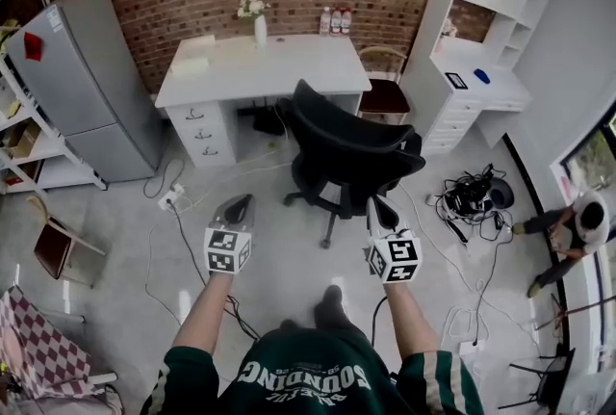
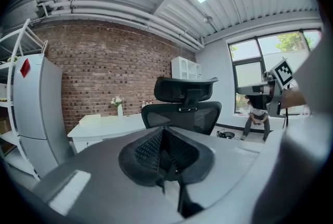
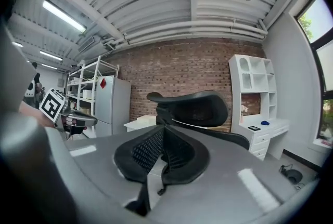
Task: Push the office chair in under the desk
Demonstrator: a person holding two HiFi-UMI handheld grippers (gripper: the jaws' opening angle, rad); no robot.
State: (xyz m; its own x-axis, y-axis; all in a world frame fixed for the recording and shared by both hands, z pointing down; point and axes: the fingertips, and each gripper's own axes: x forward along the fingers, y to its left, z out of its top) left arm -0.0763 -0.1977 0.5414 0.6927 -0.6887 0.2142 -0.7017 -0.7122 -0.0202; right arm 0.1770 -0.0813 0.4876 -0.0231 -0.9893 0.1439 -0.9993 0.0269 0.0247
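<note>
Brick-walled office, white desk (image 1: 252, 66), black office chair (image 1: 351, 148) pulled out, left tool (image 1: 241, 204) and right tool (image 1: 375, 209) clenched empty

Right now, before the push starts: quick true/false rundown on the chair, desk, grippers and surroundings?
1. The office chair is already tucked under the desk. False: it stands out on the floor in front of the desk, near the desk's right end.
2. The left gripper and the right gripper both have their jaws shut with nothing between them. True.
3. A white vase with flowers stands on the desk. True.
4. The grey fridge stands to the right of the desk in the head view. False: it stands to the desk's left, against the brick wall.
</note>
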